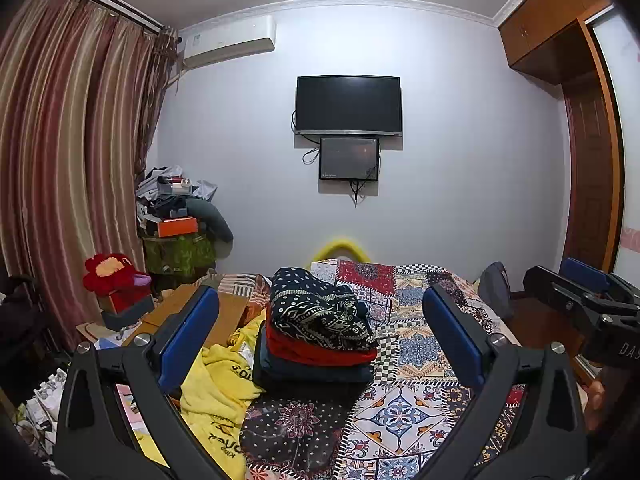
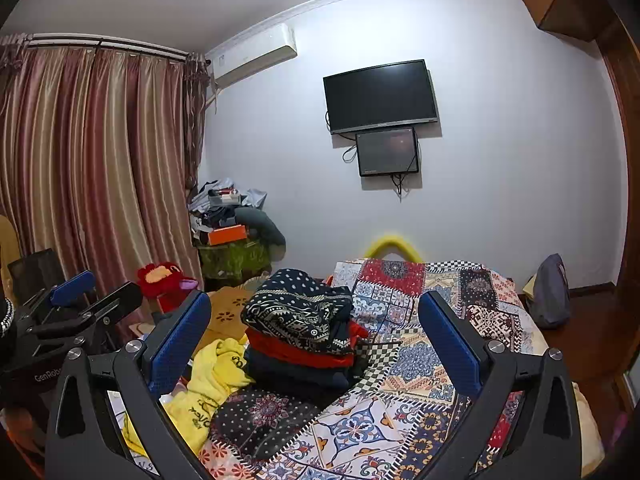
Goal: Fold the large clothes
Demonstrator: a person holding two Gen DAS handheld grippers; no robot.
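A stack of folded clothes point(image 1: 320, 328) sits on the patchwork bed cover point(image 1: 404, 412): a black-and-white patterned piece on top, a red one under it, dark blue ones at the bottom. It also shows in the right wrist view point(image 2: 304, 328). A crumpled yellow garment point(image 1: 220, 396) with dark lettering lies left of the stack; it also shows in the right wrist view point(image 2: 212, 380). My left gripper point(image 1: 320, 336) is open and empty, held above the bed facing the stack. My right gripper point(image 2: 316, 336) is open and empty too, beside it.
A red plush toy point(image 1: 114, 274) and cluttered boxes stand left of the bed. A piled-up shelf point(image 1: 180, 216) stands by the curtain. A TV point(image 1: 348, 104) hangs on the far wall. A dark bag point(image 2: 552, 292) sits at the bed's right edge. A wooden wardrobe stands right.
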